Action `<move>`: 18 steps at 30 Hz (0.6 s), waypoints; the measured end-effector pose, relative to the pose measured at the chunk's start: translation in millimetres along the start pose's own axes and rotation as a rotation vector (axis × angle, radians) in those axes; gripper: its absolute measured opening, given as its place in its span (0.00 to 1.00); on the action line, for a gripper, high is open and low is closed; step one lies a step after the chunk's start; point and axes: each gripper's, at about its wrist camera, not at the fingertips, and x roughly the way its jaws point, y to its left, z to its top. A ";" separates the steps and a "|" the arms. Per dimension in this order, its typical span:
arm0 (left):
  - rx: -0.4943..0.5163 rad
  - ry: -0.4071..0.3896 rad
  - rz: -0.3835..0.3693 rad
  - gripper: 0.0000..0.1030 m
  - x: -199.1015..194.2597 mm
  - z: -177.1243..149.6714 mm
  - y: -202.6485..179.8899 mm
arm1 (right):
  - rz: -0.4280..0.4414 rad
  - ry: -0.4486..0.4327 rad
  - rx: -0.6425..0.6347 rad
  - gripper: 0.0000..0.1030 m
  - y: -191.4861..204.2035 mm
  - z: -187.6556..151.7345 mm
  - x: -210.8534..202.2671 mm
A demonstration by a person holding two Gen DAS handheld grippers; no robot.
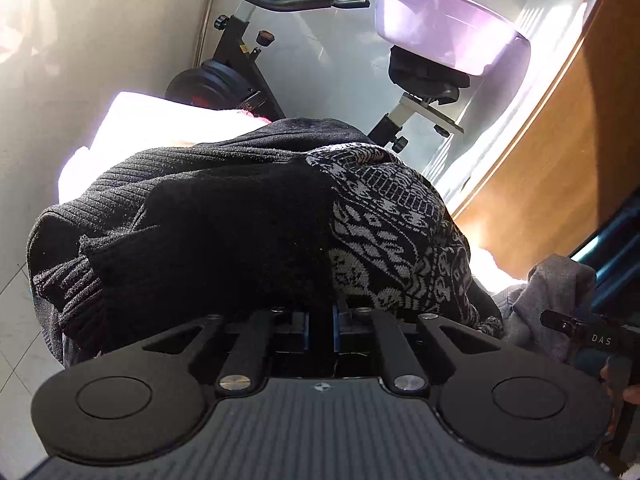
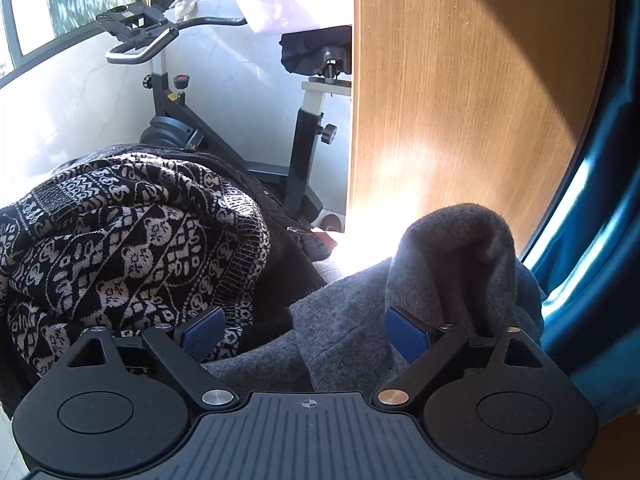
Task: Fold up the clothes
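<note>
Your left gripper (image 1: 322,320), low centre, has its fingers pinched on the black patterned sweater (image 1: 248,216), which hides their tips. Only the right view shows your right gripper (image 2: 304,336) gaping, holding nothing, above a grey garment (image 2: 352,320). What lies under the clothes is hidden.

Black sweater (image 1: 192,216): ribbed, patterned matt knit; grey garment (image 2: 360,320): felt-like cloth; panel (image 2: 460,100) beyond right gripper: smooth wood; basin (image 1: 448,28): glossy plastic.
</note>
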 end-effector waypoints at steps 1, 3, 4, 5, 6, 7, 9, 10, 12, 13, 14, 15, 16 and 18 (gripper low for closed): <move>0.008 -0.029 -0.047 0.09 -9.8 6.9 -3.2 | 0.002 0.002 0.001 0.84 -0.3 -1.6 -0.7; 0.038 -0.099 -0.125 0.08 -33.1 24.0 -11.9 | 0.009 -0.004 -0.006 0.85 -0.6 -4.1 -3.3; 0.059 -0.156 -0.165 0.08 -50.7 38.1 -17.9 | 0.012 -0.006 -0.009 0.85 -0.8 -5.3 -4.5; 0.079 -0.214 -0.206 0.07 -68.7 52.4 -24.1 | 0.015 -0.007 -0.007 0.85 -1.3 -5.9 -5.6; 0.080 -0.265 -0.267 0.07 -84.8 65.0 -27.1 | 0.018 -0.009 -0.006 0.85 -1.7 -6.5 -6.6; 0.079 -0.315 -0.329 0.07 -100.8 77.5 -30.0 | 0.021 -0.010 -0.004 0.85 -2.2 -7.0 -7.6; 0.102 -0.406 -0.425 0.07 -130.9 99.7 -41.5 | 0.034 -0.017 0.014 0.85 -3.7 -6.9 -9.4; 0.111 -0.427 -0.468 0.07 -140.1 108.1 -46.8 | 0.040 -0.021 0.020 0.85 -3.8 -6.8 -10.5; 0.140 -0.461 -0.496 0.08 -147.8 124.5 -61.3 | 0.061 -0.027 0.025 0.85 -2.9 -6.9 -12.7; 0.147 -0.468 -0.485 0.08 -146.3 130.2 -65.7 | 0.069 -0.029 0.018 0.85 -1.3 -7.3 -13.2; 0.150 -0.467 -0.455 0.08 -140.3 134.8 -67.9 | 0.076 -0.030 0.012 0.85 0.2 -7.7 -13.7; 0.152 -0.465 -0.423 0.08 -134.0 139.4 -69.9 | 0.083 -0.032 0.006 0.85 1.7 -8.0 -14.2; 0.139 -0.452 -0.393 0.08 -125.3 142.7 -68.5 | 0.093 -0.032 0.001 0.85 3.6 -8.3 -14.4; 0.091 -0.404 -0.329 0.08 -103.3 145.8 -56.8 | 0.118 -0.034 -0.006 0.85 9.1 -9.2 -16.4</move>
